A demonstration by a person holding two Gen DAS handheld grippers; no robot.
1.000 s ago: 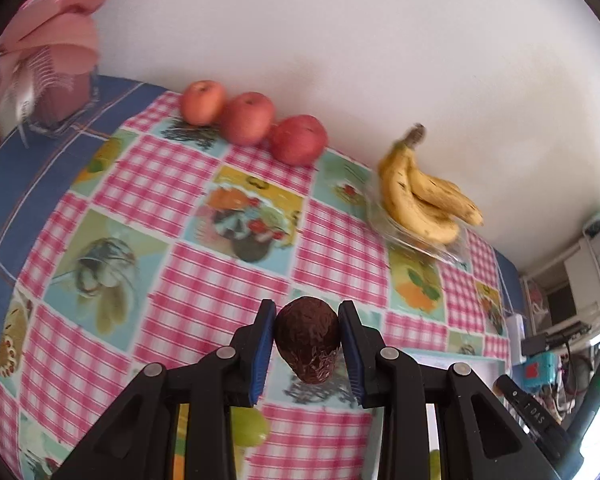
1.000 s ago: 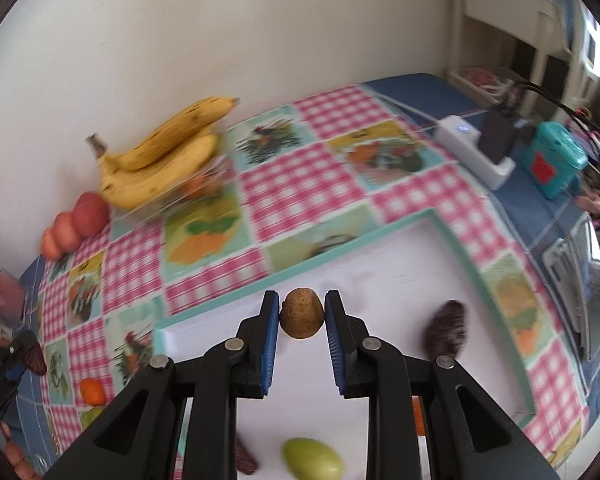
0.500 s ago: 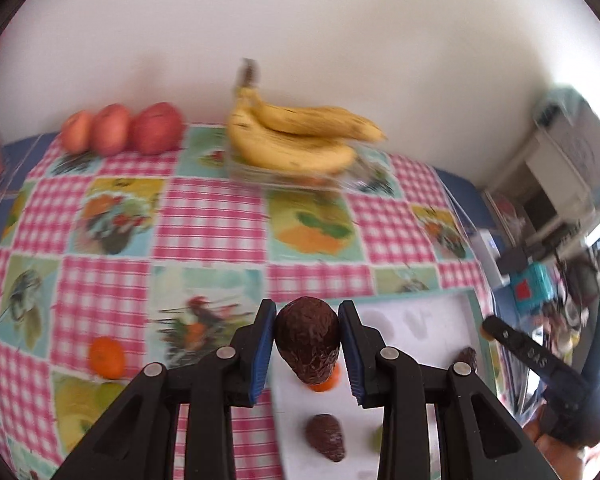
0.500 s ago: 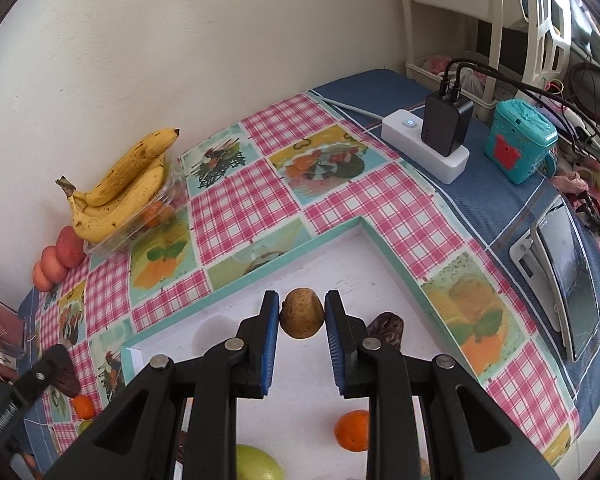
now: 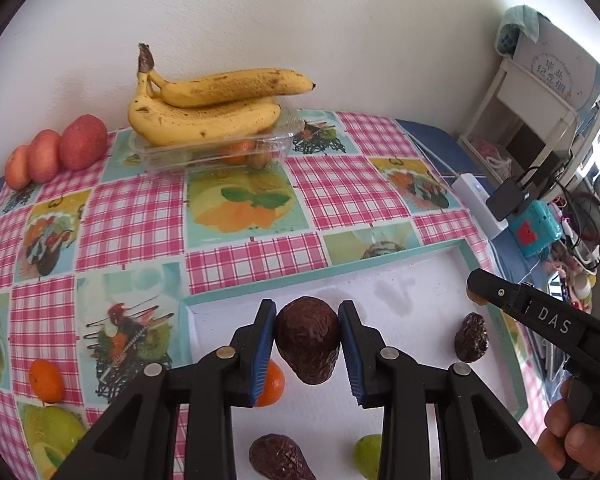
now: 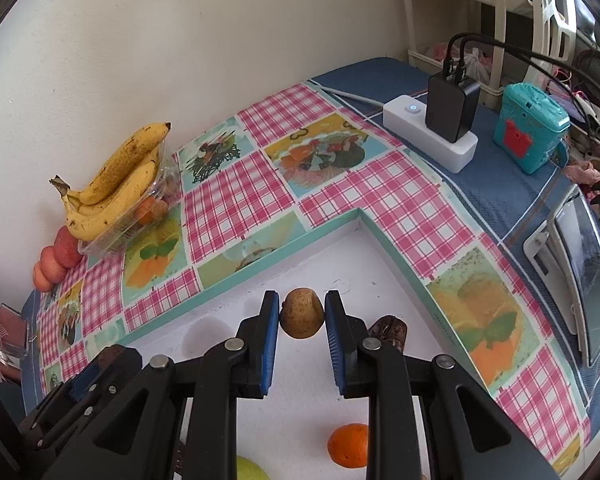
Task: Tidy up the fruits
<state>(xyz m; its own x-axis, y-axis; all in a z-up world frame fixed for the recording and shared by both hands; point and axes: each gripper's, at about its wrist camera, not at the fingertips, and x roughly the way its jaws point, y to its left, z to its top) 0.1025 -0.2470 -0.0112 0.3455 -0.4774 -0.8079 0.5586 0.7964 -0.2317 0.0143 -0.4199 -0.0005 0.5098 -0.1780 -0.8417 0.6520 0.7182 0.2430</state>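
- Left claw (image 5: 307,354) is clamped on a dark avocado (image 5: 307,344), narrow end hanging down, directly over the white tray (image 5: 416,304).
- Right claw (image 6: 302,318) grips a small brown kiwi (image 6: 302,318) above the tray's far corner (image 6: 356,236).
- Bare tray floor lies straight below both; a plain lowering should do.

white power strip (image 6: 430,136) on blue cloth (image 6: 512,188), black charger (image 6: 452,106) plugged in w/ cables. teal box (image 6: 530,132) just right of strip. tablet (image 6: 588,276) nearer cam, same cloth. checked tablecloth (image 6: 236,196) left of strip.
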